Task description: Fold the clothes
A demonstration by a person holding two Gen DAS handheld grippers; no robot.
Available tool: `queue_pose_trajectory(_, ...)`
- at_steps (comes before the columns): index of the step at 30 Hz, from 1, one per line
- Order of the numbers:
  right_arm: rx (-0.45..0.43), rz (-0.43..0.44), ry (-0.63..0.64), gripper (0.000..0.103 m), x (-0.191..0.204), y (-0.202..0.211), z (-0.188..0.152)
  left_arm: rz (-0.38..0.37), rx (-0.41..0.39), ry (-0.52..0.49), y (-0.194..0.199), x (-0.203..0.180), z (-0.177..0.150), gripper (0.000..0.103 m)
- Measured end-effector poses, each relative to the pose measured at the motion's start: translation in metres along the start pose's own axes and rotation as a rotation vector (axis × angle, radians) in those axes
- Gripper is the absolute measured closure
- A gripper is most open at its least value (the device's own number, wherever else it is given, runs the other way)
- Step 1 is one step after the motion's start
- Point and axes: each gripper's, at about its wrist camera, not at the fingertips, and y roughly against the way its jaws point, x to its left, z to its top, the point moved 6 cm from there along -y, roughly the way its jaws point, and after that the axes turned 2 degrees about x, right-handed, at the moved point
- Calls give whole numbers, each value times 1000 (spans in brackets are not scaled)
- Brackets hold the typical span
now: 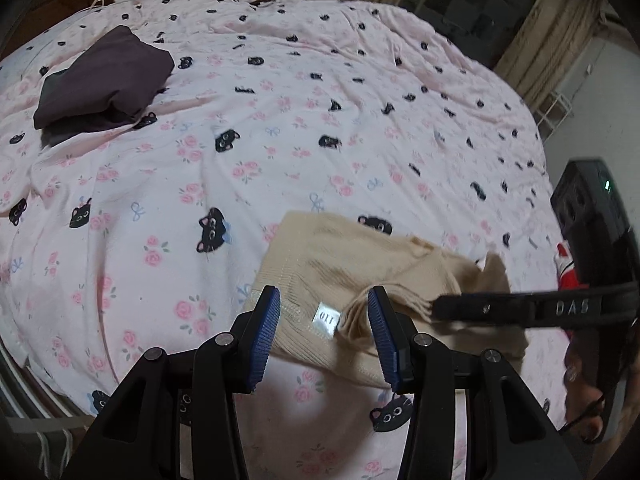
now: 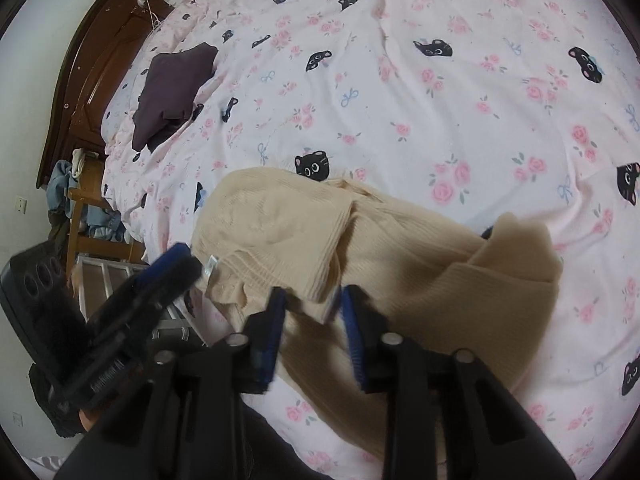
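The beige knit top point(image 1: 360, 268) sits half-folded at the near edge of the bed point(image 1: 280, 120), around 5 o'clock in the left wrist view, low and centre in the right one. An already folded dark garment point(image 1: 104, 80) is way off at 10 o'clock.

Left gripper point(image 1: 324, 320) has its jaws apart, straddling the hem with nothing pinched. Right gripper point(image 2: 314, 316) looks clamped on a folded edge of the knit top, though it's blurry, so only fairly sure.

What could go wrong: the right one only has a thin bit of edge, so a quick tug could pull it free and the fold flops open. With the left not holding, the top may drag and bunch up, or slide off the near edge.

Writing: the white tag point(image 1: 326, 319) reads "110", seen upside down. The right gripper's finger, seen from the left camera, says "DAS".
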Motion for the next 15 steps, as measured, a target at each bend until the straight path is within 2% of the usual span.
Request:
queue_pose_trajectory(5, -4, -10, 22, 93, 9, 1, 11, 22, 33, -9, -8, -1, -4, 62)
queue_pose_trajectory(15, -12, -75, 74, 93, 34, -4, 53, 36, 49, 32, -12, 6, -6, 62)
